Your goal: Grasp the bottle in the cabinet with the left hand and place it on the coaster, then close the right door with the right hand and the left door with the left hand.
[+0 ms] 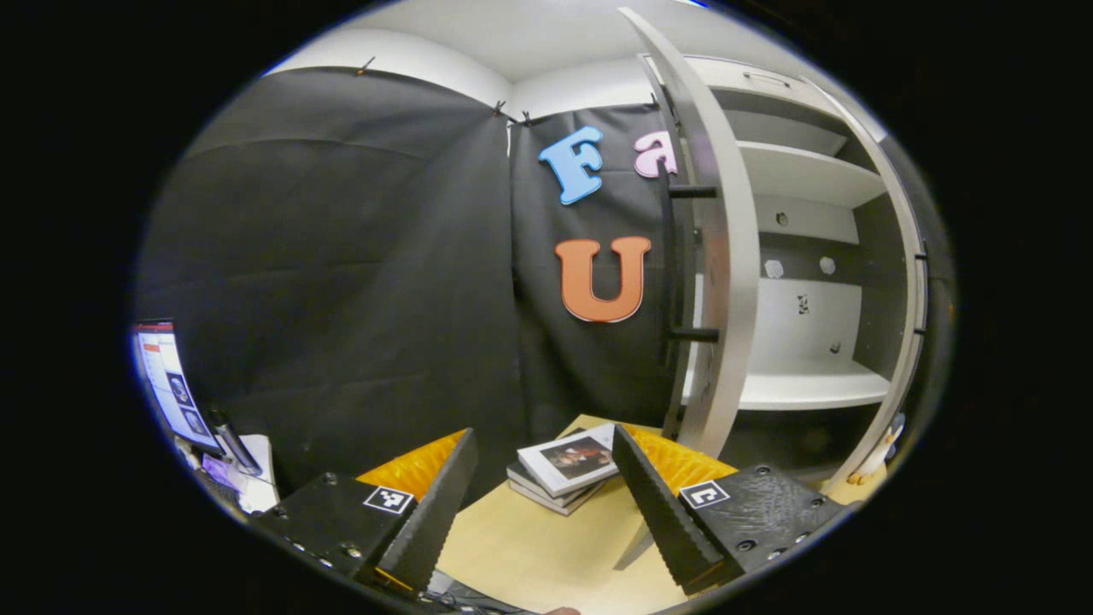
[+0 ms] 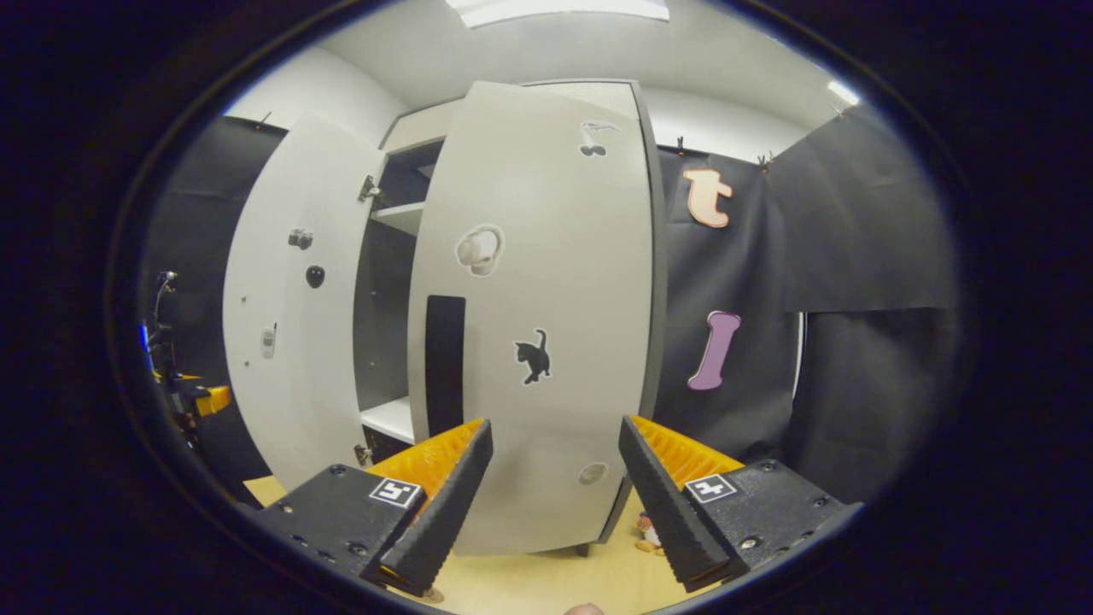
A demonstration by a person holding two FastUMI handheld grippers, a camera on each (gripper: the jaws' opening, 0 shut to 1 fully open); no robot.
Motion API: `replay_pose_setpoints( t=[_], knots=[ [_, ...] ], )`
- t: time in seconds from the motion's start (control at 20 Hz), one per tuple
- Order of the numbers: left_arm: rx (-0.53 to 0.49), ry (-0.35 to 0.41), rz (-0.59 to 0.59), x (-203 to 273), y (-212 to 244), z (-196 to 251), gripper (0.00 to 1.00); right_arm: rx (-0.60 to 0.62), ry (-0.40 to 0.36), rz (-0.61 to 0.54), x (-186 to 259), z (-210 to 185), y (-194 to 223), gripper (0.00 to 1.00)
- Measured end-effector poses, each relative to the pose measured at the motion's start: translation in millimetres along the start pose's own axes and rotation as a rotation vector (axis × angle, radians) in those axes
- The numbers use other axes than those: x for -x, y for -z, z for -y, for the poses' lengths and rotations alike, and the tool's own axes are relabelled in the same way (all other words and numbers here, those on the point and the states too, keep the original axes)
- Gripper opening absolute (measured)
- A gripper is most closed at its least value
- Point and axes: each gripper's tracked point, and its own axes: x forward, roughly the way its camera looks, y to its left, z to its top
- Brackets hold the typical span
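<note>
Grey right door (image 2: 538,325) stands part-swung, just ahead of the right tongs (image 2: 555,487) — jaws apart, empty, placed to push it shut. Left tongs (image 1: 542,495) also apart, empty, hanging over the table (image 1: 546,547) near stacked books (image 1: 564,465); left door (image 1: 721,282) wide open. Bottle and coaster: can't tell where — cabinet shelves (image 1: 811,384) look bare.

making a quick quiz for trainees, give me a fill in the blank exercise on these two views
1. Both the left gripper and the right gripper have their jaws ____.
2. On the table, left of the cabinet, lies a stack of ____.
3. The right door bears a sticker of a black ____.
4. The left door stands ____.

Missing words: open; books; cat; open
</note>
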Motion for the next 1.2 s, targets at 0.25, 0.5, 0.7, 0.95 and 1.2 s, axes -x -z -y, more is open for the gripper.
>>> replay_pose_setpoints(
  t=[0.25, 0.5, 0.7, 0.95, 1.2],
  knots=[
    [0.058, 0.041, 0.008, -18.1, -32.1, -3.0, 0.95, -0.019, 0.053, -0.009, 15.7, 22.5, 3.3, 0.98],
    [0.071, 0.077, 0.006, -26.2, -56.1, 0.4, 1.00, -0.029, 0.079, -0.016, 28.1, 36.5, 5.7, 0.98],
    [0.071, 0.105, -0.004, -33.9, -61.8, 10.5, 0.95, -0.031, 0.101, -0.017, 40.3, 49.1, 7.2, 0.93],
    [0.023, 0.137, 0.002, -31.1, -66.3, 17.6, 0.98, -0.046, 0.134, -0.027, 54.3, 70.9, 13.3, 1.00],
    [0.001, 0.197, -0.019, -24.9, -65.5, 31.5, 0.92, -0.059, 0.125, -0.012, 57.6, 72.1, 10.6, 0.94]
  ],
)
